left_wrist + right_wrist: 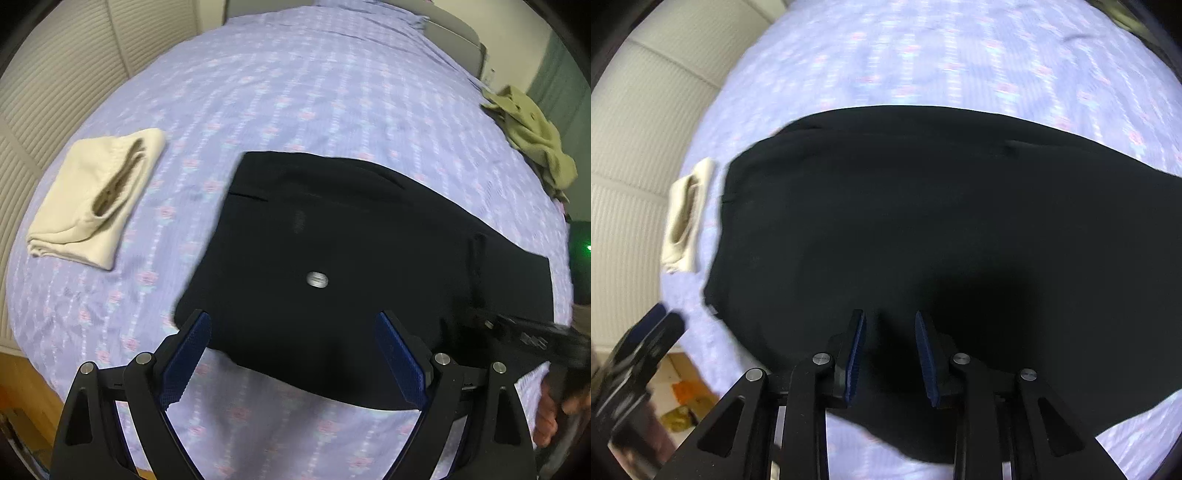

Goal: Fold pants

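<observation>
Black pants (pixel 332 251) lie spread flat on the lilac flowered bedspread (pixel 280 92), with a small silver label showing on the cloth. My left gripper (pixel 293 321) is wide open above the near edge of the pants, holding nothing. In the right wrist view the pants (pixel 923 221) fill the middle. My right gripper (pixel 889 321) hangs over their near edge, jaws partly open with a narrow gap, gripping nothing. The right gripper also shows at the right edge of the left wrist view (pixel 524 332), blurred. The left gripper shows at the lower left of the right wrist view (pixel 653 332).
A folded cream garment (pixel 99 192) lies left of the pants; it also shows in the right wrist view (pixel 685 218). A crumpled olive garment (pixel 532 133) lies at the bed's far right edge. White slatted doors (pixel 55 74) stand at the left. The floor (pixel 683 395) shows below the bed's left corner.
</observation>
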`<state>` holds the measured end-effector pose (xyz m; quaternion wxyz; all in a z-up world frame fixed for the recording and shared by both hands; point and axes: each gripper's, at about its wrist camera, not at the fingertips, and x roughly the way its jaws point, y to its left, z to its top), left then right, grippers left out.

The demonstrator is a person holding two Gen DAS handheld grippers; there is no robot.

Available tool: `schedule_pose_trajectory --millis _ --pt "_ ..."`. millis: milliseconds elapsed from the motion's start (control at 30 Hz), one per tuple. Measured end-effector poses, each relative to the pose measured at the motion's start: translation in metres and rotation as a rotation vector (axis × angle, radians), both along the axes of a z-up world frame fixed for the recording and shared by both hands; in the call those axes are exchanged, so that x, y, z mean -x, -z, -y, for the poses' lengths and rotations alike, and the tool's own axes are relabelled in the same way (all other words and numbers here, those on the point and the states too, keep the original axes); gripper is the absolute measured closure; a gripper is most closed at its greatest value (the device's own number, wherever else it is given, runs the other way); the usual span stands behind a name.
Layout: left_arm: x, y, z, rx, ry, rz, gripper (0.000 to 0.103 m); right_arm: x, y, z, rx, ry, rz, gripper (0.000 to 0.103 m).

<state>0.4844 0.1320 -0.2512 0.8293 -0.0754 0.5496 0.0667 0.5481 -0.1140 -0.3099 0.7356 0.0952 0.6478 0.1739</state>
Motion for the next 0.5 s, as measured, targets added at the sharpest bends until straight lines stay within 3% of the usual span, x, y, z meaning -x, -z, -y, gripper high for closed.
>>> schedule_pose_trajectory --millis 200,300,500 --pt "0.001 0.007 -0.067 0.061 -0.032 0.028 0.012 0.012 -0.038 -0.055 0.089 -0.043 0.114 0.041" --pt "-0.004 0.023 -0.098 0.135 -0.017 0.009 0.012 0.01 -0.043 -0.079 0.14 -0.084 0.149 0.04" --pt "-0.008 0.069 -0.145 0.429 -0.068 -0.061 0.014 0.002 -0.027 -0.108 0.17 -0.139 0.096 0.04"
